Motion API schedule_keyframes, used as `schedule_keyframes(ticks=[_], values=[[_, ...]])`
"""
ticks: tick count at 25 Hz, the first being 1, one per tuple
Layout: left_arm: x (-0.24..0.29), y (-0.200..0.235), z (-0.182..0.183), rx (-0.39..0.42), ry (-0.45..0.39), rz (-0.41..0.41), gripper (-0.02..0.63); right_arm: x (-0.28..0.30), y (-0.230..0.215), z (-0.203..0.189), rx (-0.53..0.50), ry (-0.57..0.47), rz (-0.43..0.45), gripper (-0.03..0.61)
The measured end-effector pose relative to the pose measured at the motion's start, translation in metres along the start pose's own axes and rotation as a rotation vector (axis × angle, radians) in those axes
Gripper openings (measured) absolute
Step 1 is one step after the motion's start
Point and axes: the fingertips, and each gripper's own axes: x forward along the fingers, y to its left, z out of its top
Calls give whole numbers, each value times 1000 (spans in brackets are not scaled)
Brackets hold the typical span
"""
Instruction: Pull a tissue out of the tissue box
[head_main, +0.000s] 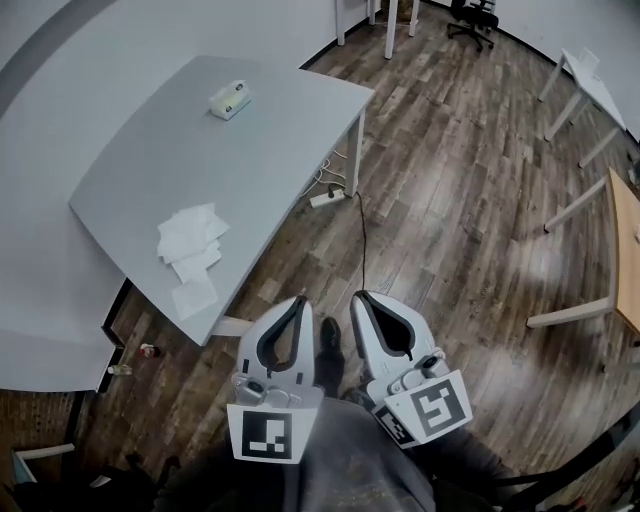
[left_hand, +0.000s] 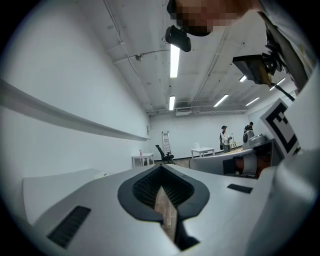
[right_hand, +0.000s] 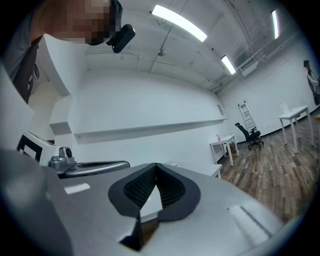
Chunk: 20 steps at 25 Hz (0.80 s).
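The tissue box (head_main: 230, 100) is small and pale green, and sits near the far end of the grey table (head_main: 130, 160). Several loose white tissues (head_main: 190, 248) lie in a pile near the table's front corner. Both grippers hang low and close to my body, over the wood floor and off the table's front right corner. My left gripper (head_main: 300, 298) is shut, tips together and nothing between them; it looks the same in its own view (left_hand: 160, 168). My right gripper (head_main: 358, 296) is also shut and empty (right_hand: 155, 166). Both point level, well short of the box.
A white power strip (head_main: 325, 198) and a black cable (head_main: 362, 240) lie on the floor beside the table leg. White tables (head_main: 590, 85) and a wooden one (head_main: 628, 255) stand at the right. A black office chair (head_main: 472, 20) is at the back. Bottles (head_main: 130, 360) stand at the lower left.
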Motion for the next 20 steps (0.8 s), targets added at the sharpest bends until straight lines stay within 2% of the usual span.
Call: schedule_keyframes(ticks=[4,10,17,20], values=[[62,40,4,-11,-35,16,-2,66,-32,6,-13,4,22,2],[135,105,13,-18,-42,44,-2,164,-60,26,-48,21,66,2],[189,152,15,-65,-30,93,-2,236,-82,45,-72,23,122,2],[215,163,13,-57,-20,108,-2,263,-98,51,-75,18,149,2]])
